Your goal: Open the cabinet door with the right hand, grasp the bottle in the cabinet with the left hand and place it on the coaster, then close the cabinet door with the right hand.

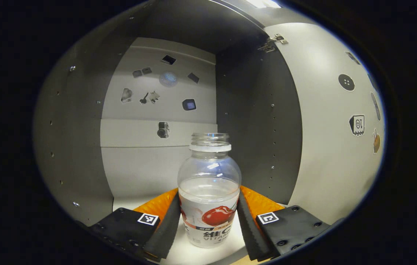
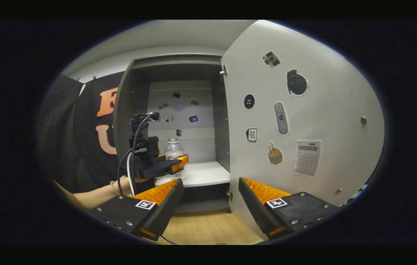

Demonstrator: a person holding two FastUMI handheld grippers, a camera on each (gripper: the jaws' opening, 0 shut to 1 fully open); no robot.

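Observation:
A clear, capless bottle (image 1: pixel 209 173) with a cherry label and some liquid stands upright on the white shelf (image 1: pixel 135 202) inside the grey cabinet. My left gripper (image 1: pixel 208 197) is around its lower half, both fingers pressed against its sides. In the right gripper view the bottle (image 2: pixel 173 149) and the left gripper (image 2: pixel 174 164) sit at the cabinet's front left. The cabinet door (image 2: pixel 304 117), covered in stickers, is swung open to the right. My right gripper (image 2: pixel 210 200) hangs open in front of the cabinet, low, holding nothing.
The cabinet's side walls (image 1: pixel 72 147) stand close on both sides of the bottle. A person's forearm (image 2: pixel 98 195) with cables reaches in from the left. A wooden tabletop (image 2: pixel 208 228) lies below the cabinet. The open door (image 1: pixel 326 147) stands to the right.

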